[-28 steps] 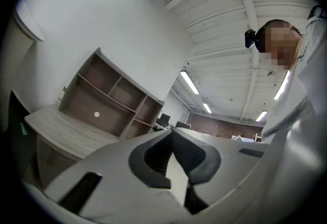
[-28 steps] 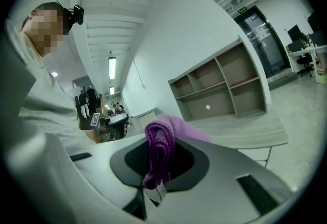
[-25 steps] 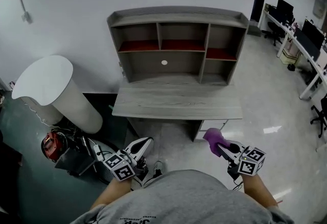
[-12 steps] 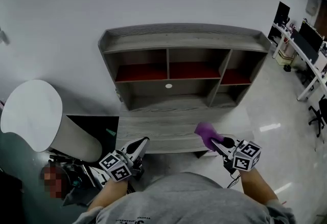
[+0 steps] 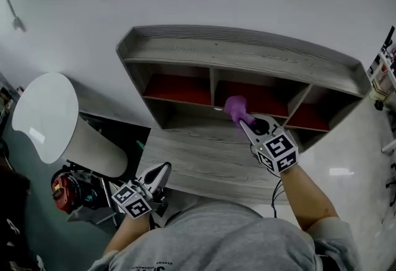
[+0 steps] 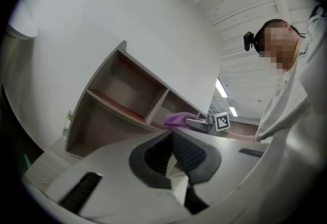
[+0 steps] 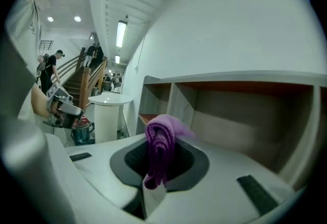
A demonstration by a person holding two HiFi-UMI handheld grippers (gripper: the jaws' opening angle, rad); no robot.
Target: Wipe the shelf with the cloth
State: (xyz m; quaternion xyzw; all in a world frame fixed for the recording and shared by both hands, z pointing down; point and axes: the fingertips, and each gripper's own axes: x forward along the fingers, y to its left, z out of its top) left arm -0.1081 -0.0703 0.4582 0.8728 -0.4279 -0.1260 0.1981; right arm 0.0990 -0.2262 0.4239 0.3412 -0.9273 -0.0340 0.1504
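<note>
Nearest, at 7 o'clock, the left gripper [image 5: 163,169] hangs with jaws pressed together on nothing, 1 white round stand [image 5: 46,109] at 9 o'clock, and beyond the desk [image 5: 192,161] the right gripper [image 5: 243,123] clamps 1 purple cloth [image 5: 234,105] before the middle of 3 red-floored compartments in the shelf [image 5: 247,53].

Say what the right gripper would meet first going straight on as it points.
Probably the back panel of the shelf's middle bay; the purple cloth in the right gripper would touch first. Depth is unclear.
</note>
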